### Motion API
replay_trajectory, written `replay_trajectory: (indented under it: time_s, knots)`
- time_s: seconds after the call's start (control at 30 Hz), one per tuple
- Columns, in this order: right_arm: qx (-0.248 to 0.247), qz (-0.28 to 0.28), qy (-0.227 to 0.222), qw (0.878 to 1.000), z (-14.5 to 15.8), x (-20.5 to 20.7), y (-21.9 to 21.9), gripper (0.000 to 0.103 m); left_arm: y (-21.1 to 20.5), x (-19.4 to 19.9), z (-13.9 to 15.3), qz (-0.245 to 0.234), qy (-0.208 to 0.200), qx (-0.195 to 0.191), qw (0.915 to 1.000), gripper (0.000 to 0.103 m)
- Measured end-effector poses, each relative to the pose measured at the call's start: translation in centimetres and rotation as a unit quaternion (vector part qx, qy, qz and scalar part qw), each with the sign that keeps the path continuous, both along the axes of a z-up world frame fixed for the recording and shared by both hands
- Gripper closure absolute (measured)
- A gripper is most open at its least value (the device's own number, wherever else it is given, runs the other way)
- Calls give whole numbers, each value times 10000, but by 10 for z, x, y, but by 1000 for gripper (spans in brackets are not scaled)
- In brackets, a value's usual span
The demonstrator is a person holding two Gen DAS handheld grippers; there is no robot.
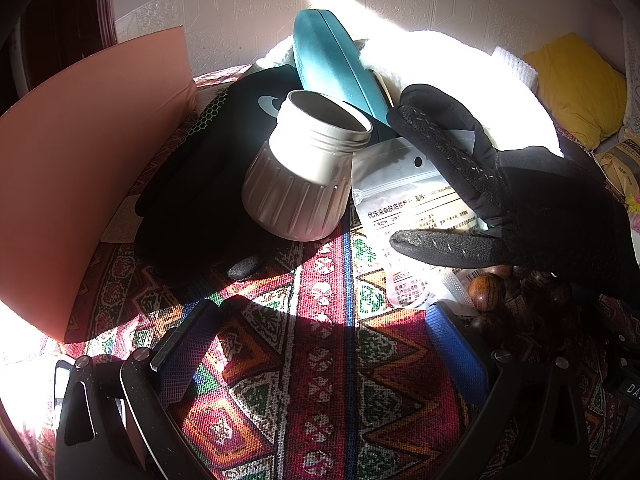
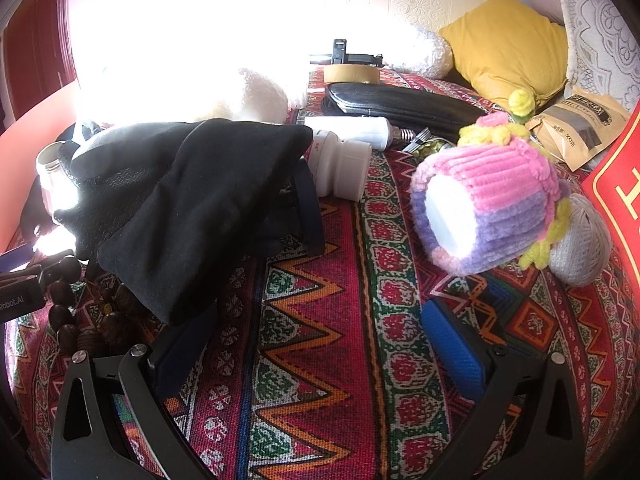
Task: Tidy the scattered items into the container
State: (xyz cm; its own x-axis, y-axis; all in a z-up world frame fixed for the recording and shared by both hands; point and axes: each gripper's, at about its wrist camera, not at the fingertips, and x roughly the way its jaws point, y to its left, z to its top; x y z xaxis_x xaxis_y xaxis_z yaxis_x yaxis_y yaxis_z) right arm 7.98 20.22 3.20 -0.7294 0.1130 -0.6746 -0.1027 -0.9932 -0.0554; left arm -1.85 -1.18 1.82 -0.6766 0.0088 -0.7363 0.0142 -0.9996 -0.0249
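My left gripper (image 1: pixel 320 340) is open and empty above the patterned cloth (image 1: pixel 320 380). Ahead of it a grey ribbed jar (image 1: pixel 300 172) lies tilted on a black glove (image 1: pixel 192 184), with a teal glasses case (image 1: pixel 336 60) behind and a white printed pouch (image 1: pixel 416 208) to the right. A second black glove (image 1: pixel 520 200) lies over the pouch; it also shows in the right wrist view (image 2: pixel 180 208). Wooden beads (image 1: pixel 486 286) lie beside my right finger. My right gripper (image 2: pixel 316 340) is open and empty. A pink and purple plush cup (image 2: pixel 488 204) lies ahead right, a white bottle (image 2: pixel 340 164) ahead.
An orange-pink box wall (image 1: pixel 92 168) stands at the left. A light bulb (image 2: pixel 360 130), black case (image 2: pixel 400 102), tape roll (image 2: pixel 352 74), twine ball (image 2: pixel 580 244), yellow pillow (image 2: pixel 508 44), kraft pouch (image 2: pixel 576 128) and red box (image 2: pixel 624 200) lie around. White fluffy cloth (image 1: pixel 460 68) lies behind.
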Motion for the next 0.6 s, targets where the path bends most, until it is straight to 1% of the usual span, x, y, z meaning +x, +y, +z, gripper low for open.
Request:
replay_trajectory:
  time_s: [0.17, 0.33, 0.6]
  knots:
    - [13, -2, -2, 10000, 0, -1, 1, 1, -2, 0, 2, 8, 5, -2, 10000, 0]
    - [160, -68, -127, 9998, 2, -7, -3, 1, -5, 0, 5, 9, 1, 8, 10000, 0]
    - [142, -178, -200, 9995, 3, -15, -2, 1, -8, 0, 11, 13, -1, -18, 10000, 0]
